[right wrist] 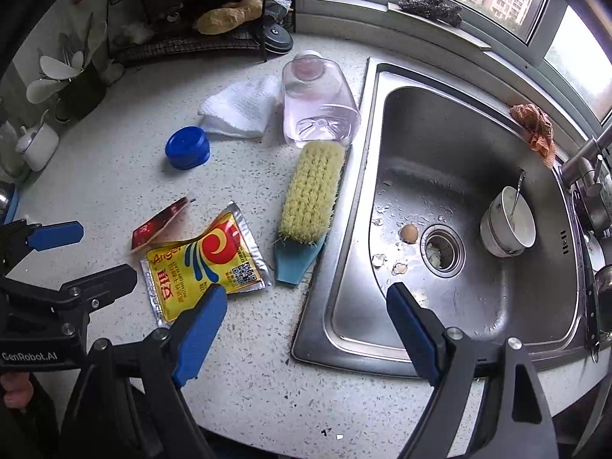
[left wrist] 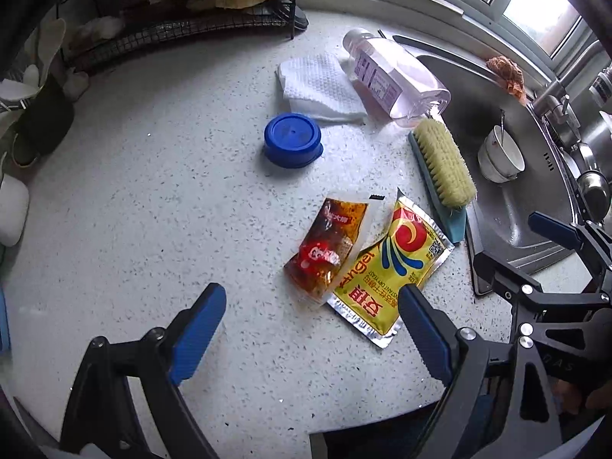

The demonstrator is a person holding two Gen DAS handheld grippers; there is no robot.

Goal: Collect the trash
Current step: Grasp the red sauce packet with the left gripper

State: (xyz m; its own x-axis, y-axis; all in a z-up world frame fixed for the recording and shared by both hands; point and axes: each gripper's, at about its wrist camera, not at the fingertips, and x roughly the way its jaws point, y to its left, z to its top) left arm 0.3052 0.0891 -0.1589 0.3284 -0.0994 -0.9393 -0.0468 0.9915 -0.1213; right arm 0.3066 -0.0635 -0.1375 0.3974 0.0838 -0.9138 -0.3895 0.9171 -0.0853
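Speckled counter (left wrist: 153,176) beside the sink (right wrist: 440,134): yellow yeast sachet (left wrist: 397,264) and red sauce packet (left wrist: 329,248) are lying overlapped, long axes diagonal. Left gripper (left wrist: 310,329) is hovering just short of them, nearer than right gripper (right wrist: 306,329); both are gaping wide, holding nothing.

A home kitchen: steel sink (right wrist: 451,145), speckled countertop (right wrist: 248,363), scrub brush (right wrist: 311,191), window.

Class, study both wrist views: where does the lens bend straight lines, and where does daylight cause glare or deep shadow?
Left wrist view: the window is blown out white, the rack corner sits in deep shadow, and the counter edge curves. Right wrist view: the sink rim bows outward, daylight gleams off its steel, and the frame's corners fall to black.
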